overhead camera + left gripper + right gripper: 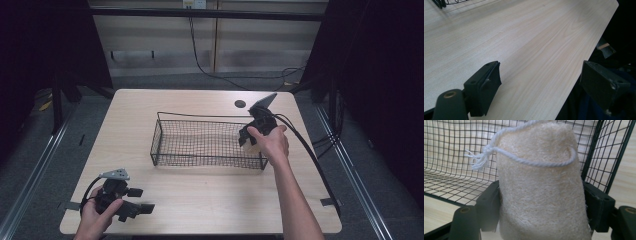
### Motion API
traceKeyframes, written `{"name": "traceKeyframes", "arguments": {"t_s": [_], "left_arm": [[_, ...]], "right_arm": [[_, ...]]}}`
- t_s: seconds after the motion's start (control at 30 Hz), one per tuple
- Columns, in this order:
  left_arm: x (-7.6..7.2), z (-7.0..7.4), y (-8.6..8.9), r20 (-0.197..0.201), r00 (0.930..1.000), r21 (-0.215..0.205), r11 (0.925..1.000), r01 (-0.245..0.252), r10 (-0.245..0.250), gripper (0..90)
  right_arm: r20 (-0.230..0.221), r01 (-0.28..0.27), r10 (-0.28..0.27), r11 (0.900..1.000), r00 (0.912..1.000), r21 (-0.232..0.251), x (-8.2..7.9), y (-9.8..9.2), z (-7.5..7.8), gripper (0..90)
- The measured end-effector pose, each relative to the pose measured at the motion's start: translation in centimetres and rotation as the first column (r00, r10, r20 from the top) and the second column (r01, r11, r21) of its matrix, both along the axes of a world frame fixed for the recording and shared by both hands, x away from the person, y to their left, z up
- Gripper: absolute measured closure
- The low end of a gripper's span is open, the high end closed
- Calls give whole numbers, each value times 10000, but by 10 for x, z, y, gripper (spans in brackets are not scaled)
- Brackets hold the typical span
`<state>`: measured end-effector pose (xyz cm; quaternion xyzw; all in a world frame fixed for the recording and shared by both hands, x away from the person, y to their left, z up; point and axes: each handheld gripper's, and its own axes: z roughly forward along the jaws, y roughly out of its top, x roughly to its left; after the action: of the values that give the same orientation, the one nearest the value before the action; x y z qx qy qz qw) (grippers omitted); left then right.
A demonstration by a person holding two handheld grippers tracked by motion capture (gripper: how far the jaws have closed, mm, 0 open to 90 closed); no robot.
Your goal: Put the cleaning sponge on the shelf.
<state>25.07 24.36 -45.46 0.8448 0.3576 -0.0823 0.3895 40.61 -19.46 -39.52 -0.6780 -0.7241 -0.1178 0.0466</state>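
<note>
The right tool (541, 205) grips a loofah pad (541, 195) at the wire basket (200, 145), right of center. The pad seems soft and light; its middle holds well. The left tool (546, 87) is open over the desk (524, 37).

Left gripper (137, 200) sits low near the front-left corner, fingers (484, 87) spread wide; right gripper (248, 137) is stretched forward, fingers (489, 205) clamped tight.

Legible text, labels, brands, numbers, signs: none. Nothing readable stands on the table (200, 200), the wire basket (205, 142), the loofah pad (541, 195) or either gripper. Small pale fitting at upper centre of the high view: too small to read.
</note>
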Motion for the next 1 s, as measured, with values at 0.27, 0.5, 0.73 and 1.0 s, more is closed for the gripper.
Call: {"name": "traceKeyframes", "arguments": {"t_s": [0.27,0.5,0.73,1.0], "left_arm": [[0,0,0,-10,10000,25,10000,3,-3,163],[0,0,0,6,10000,17,10000,-5,5,163],[0,0,0,-9,10000,20,10000,4,-4,163],[0,0,0,8,10000,0,10000,-20,20,164]], "right_arm": [[-268,509,-513,9986,9983,-144,-2,3,-12,261],[-398,707,-719,9970,9966,-320,-3,5,-24,261],[-487,850,-868,9957,9950,-363,-4,5,-34,260],[-590,1012,-1049,9928,9927,-634,-5,8,-42,258]]}}
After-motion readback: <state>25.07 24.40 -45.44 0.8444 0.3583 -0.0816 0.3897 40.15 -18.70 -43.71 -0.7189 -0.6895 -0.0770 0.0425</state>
